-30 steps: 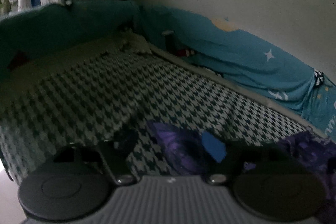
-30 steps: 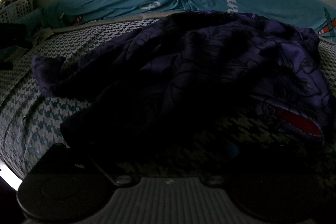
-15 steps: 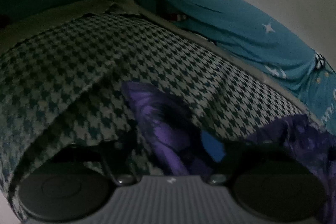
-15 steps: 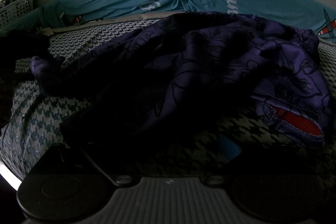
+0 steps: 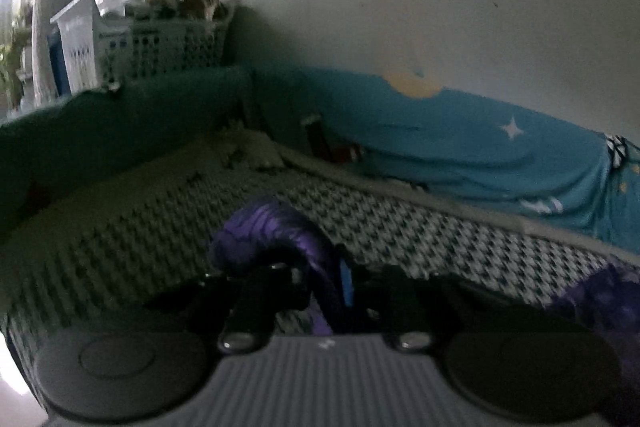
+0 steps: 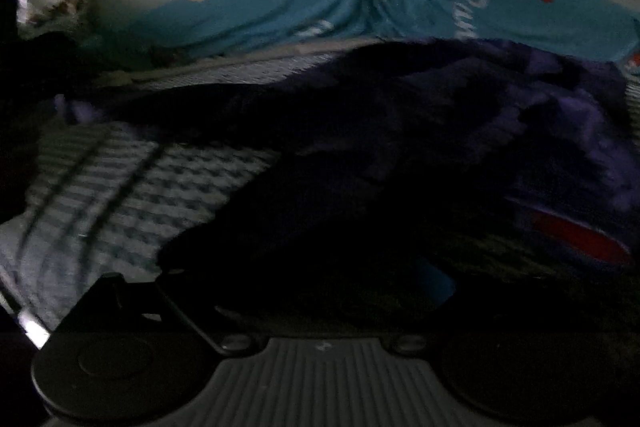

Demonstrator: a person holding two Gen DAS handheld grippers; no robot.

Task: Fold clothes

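A dark purple printed garment [image 6: 440, 131] lies spread over the houndstooth bed cover [image 6: 120, 195], with a red patch [image 6: 576, 235] at its right hem. My left gripper [image 5: 326, 283] is shut on a rolled corner of that purple garment [image 5: 272, 231], which arches up over the left finger just above the cover. In the dim right wrist view, my right gripper [image 6: 304, 267] has its jaws wide apart at the garment's near edge. Dark cloth lies between them, and no pad presses on it.
A teal printed sheet [image 5: 480, 147] runs along the wall behind the bed. A white perforated basket [image 5: 168, 47] full of things stands on a teal-draped ledge at the back left. The bed's near edge shows at the lower left of the right wrist view.
My left gripper's jaws have closed on the purple corner and lifted it off the cover. In the right wrist view the garment's left corner has stretched out leftward.
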